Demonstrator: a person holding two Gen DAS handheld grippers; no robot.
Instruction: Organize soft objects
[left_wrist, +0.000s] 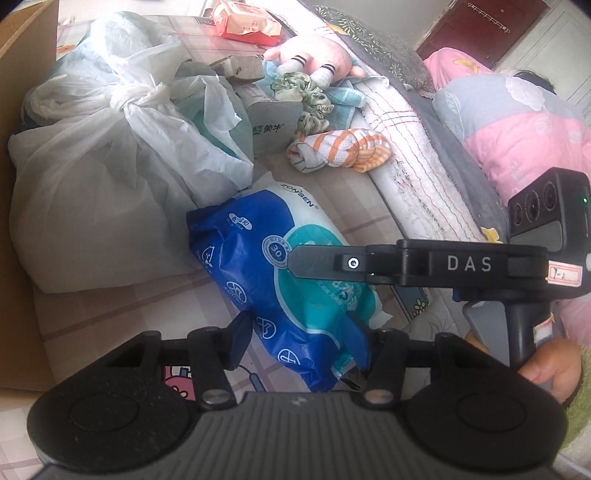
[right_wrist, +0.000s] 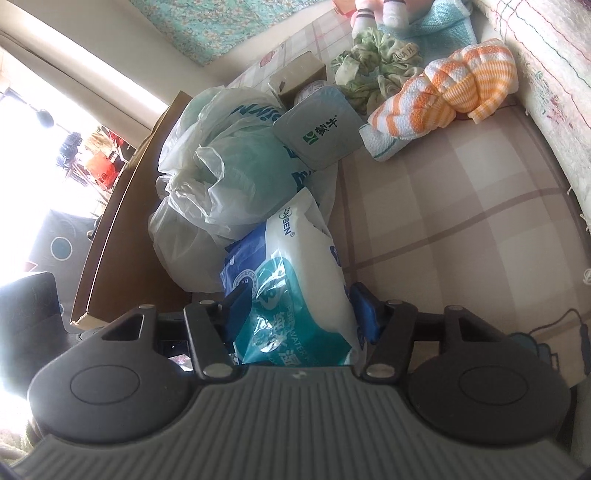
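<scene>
The big tied white plastic bag (left_wrist: 92, 177) crowds the cardboard box wall (left_wrist: 22, 74). Just beside it lies the blue wet-wipes pack (left_wrist: 266, 280), on the checked bedsheet (right_wrist: 461, 221). Both the left gripper (left_wrist: 303, 332) and the right gripper (right_wrist: 299, 306) are clamped on it — the slick, squashy wrapper could slip or tear if they pull apart. The grey tin (right_wrist: 321, 136), the striped orange towel (right_wrist: 443, 96) and the green scrunchie (left_wrist: 299, 92) clutter the far side.

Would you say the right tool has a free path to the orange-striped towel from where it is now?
Probably not yet: the right tool has the blue wipes pack between its fingers. Once that is released, the checked bedding up to the orange-striped towel looks unobstructed.
</scene>
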